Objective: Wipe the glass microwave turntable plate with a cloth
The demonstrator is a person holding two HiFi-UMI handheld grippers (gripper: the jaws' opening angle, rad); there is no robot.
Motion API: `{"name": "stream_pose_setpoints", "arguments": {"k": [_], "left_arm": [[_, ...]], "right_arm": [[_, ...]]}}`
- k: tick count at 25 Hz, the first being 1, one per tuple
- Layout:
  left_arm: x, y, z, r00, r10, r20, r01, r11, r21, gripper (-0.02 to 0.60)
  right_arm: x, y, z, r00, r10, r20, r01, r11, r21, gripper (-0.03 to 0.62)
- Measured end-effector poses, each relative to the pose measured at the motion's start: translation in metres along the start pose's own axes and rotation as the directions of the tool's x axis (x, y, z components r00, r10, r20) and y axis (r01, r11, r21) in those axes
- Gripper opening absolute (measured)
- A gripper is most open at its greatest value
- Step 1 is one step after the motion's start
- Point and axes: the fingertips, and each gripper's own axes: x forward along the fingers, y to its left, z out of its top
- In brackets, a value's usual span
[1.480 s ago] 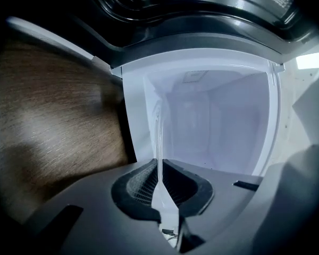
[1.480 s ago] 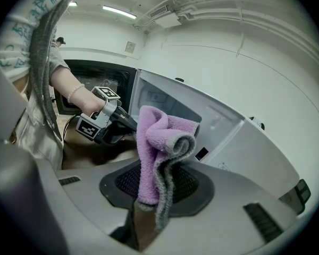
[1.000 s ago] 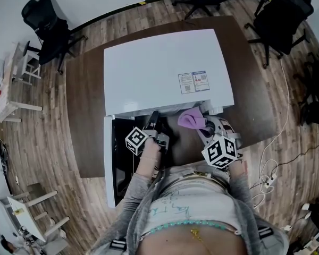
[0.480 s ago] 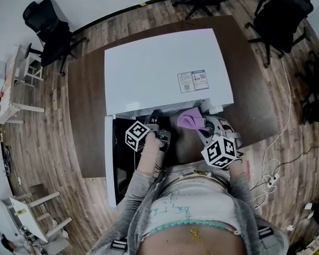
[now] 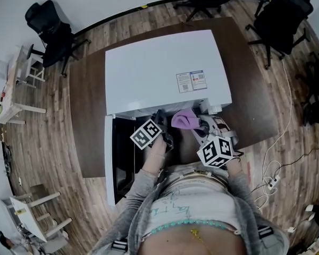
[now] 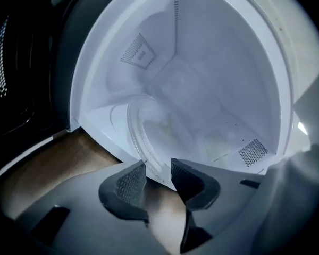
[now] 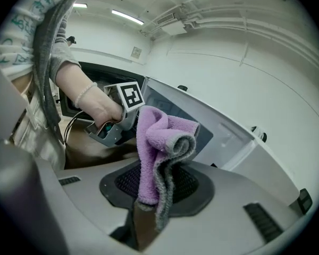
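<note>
While the glass plate [image 6: 157, 129] lies inside the microwave [image 5: 165, 62], your left fingers [image 6: 126, 184] have just been opening, empty, near its rim and your right fingers [image 7: 128, 182] pinch the cloth [image 7: 159, 142], so wiping looks unstarted.

Sticker [image 5: 191, 82] on microwave [image 5: 149, 73] top, print too small to read

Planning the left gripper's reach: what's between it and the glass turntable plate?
Only the microwave's white front sill, per the left gripper view. The left gripper, its jaws just opened with nothing between them, points at the glass turntable plate.
</note>
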Motion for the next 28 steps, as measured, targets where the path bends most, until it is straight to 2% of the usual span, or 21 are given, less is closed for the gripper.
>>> {"name": "stream_pose_setpoints", "arguments": {"k": [5,9,13,16,22,25,28], "left_arm": [[0.001,-0.001,-0.004,0.998,-0.002,-0.066,0.01,0.992,0.123,0.163],[0.002,-0.002,-0.006,0.992,0.004,-0.127,0.016,0.987,0.161,0.175],[0.004,0.001,-0.012,0.982,0.047,-0.181,-0.012,0.982,0.19,0.203],[0.005,0.003,-0.011,0.983,0.058,-0.174,-0.026,0.983,0.181,0.209],[-0.005,0.003,-0.009,0.985,0.098,-0.139,-0.064,0.971,0.229,0.216],[-0.016,-0.001,-0.009,0.986,0.121,-0.112,-0.081,0.948,0.308,0.215],[-0.027,-0.016,-0.009,0.993,0.098,-0.067,-0.064,0.918,0.39,0.213]], "right_arm": [[0.004,0.0,0.004,0.999,0.026,0.021,-0.026,0.999,0.019,0.12],[0.004,-0.007,0.013,0.997,0.029,0.072,-0.033,0.998,0.057,0.12],[0.007,-0.012,0.02,0.992,0.043,0.115,-0.055,0.993,0.107,0.12],[0.008,-0.014,0.024,0.988,0.053,0.146,-0.074,0.987,0.144,0.12],[0.01,-0.011,0.022,0.978,0.1,0.182,-0.132,0.976,0.171,0.12],[0.01,-0.009,0.019,0.975,0.118,0.187,-0.149,0.976,0.16,0.12],[0.009,-0.007,0.016,0.97,0.141,0.196,-0.174,0.972,0.161,0.12]]}}
